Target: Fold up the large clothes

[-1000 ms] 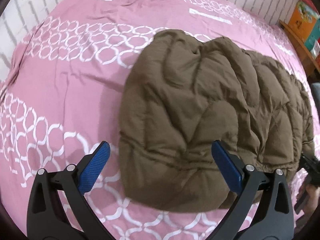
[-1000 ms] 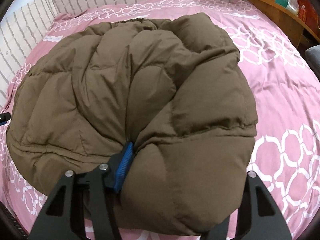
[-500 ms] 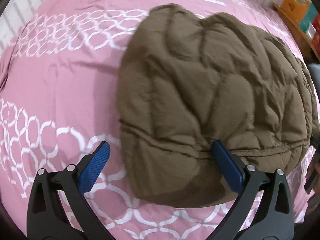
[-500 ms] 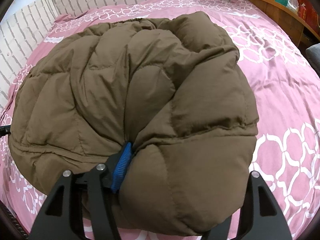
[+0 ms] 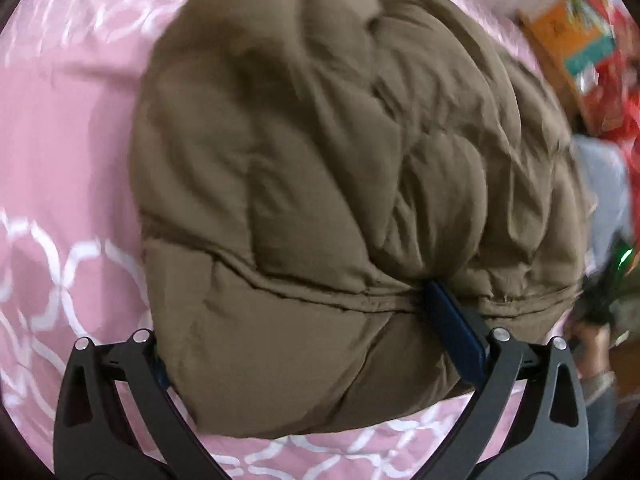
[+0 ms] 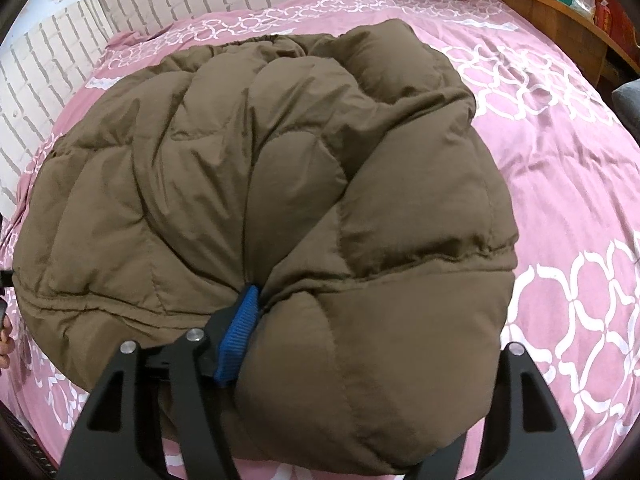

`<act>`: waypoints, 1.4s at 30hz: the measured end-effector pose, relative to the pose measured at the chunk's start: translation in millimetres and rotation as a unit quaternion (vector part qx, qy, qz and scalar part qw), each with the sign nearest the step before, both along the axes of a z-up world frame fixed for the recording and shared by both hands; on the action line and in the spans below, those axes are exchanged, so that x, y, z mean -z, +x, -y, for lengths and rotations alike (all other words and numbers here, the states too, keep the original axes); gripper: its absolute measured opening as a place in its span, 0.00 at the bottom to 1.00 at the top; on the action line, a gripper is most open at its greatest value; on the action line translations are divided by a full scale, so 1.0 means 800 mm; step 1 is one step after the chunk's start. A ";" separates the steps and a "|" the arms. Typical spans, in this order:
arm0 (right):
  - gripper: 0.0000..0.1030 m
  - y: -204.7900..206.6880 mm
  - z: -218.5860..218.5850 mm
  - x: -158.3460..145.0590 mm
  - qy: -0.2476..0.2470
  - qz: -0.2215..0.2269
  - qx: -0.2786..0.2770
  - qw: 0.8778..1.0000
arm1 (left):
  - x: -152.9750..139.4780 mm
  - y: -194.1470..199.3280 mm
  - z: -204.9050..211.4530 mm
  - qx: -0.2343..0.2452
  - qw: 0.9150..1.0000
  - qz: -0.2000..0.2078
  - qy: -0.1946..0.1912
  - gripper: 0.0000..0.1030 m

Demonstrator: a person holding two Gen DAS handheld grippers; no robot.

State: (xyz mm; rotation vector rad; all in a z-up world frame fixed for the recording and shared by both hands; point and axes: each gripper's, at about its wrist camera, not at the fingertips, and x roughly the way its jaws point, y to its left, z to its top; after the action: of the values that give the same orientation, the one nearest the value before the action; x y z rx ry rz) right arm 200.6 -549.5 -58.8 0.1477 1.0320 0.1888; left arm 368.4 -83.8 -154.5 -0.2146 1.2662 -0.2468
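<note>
A brown quilted down jacket (image 5: 320, 152) lies bunched on the pink patterned bedspread (image 5: 60, 160). My left gripper (image 5: 308, 344) is open and straddles the jacket's near left corner. The hem fills the gap between its fingers: the right blue pad (image 5: 452, 332) presses into a seam, and the left pad is hidden under the cloth. In the right wrist view, my right gripper (image 6: 360, 340) is shut on a thick fold of the jacket (image 6: 280, 160) at its near right corner. Its left blue pad (image 6: 240, 328) digs into the fabric, while the cloth covers the other finger.
A white brick-pattern wall (image 6: 48, 72) runs behind the bed. A wooden shelf (image 6: 560, 28) with coloured boxes stands at the far right. Bare pink bedspread (image 6: 560, 160) lies right of the jacket. A person's hand (image 5: 596, 360) shows at the right edge of the left wrist view.
My left gripper has moved forward onto the jacket, whose near corner now sits between its open fingers. The right gripper has kept its hold and barely moved.
</note>
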 end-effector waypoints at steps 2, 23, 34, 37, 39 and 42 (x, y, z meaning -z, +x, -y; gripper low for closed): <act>0.67 0.000 0.003 0.000 0.003 -0.002 0.001 1.000 | 0.002 0.005 0.003 -0.005 1.000 -0.002 0.006 0.97; 0.49 0.008 0.020 -0.001 0.022 0.000 0.019 1.000 | -0.012 0.022 0.025 -0.015 0.996 0.035 0.075 0.83; 0.32 -0.009 -0.004 -0.039 -0.062 0.053 -0.001 0.997 | -0.045 0.012 0.034 -0.043 0.993 0.061 0.097 0.45; 0.32 -0.011 0.002 -0.038 -0.059 0.051 0.000 0.997 | -0.046 0.014 0.048 -0.038 0.991 0.066 0.112 0.45; 0.32 -0.006 0.000 -0.038 -0.060 0.050 0.000 0.997 | -0.046 0.021 0.060 -0.035 0.990 0.069 0.122 0.45; 0.32 -0.004 -0.012 -0.040 -0.061 0.051 0.002 0.997 | -0.050 0.024 0.066 -0.037 0.989 0.071 0.124 0.45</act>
State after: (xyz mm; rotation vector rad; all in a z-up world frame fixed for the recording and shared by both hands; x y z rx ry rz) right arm 197.6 -539.6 -26.5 0.0286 0.9393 0.1282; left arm 387.6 -136.8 -114.9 -0.0294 1.1327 -0.0387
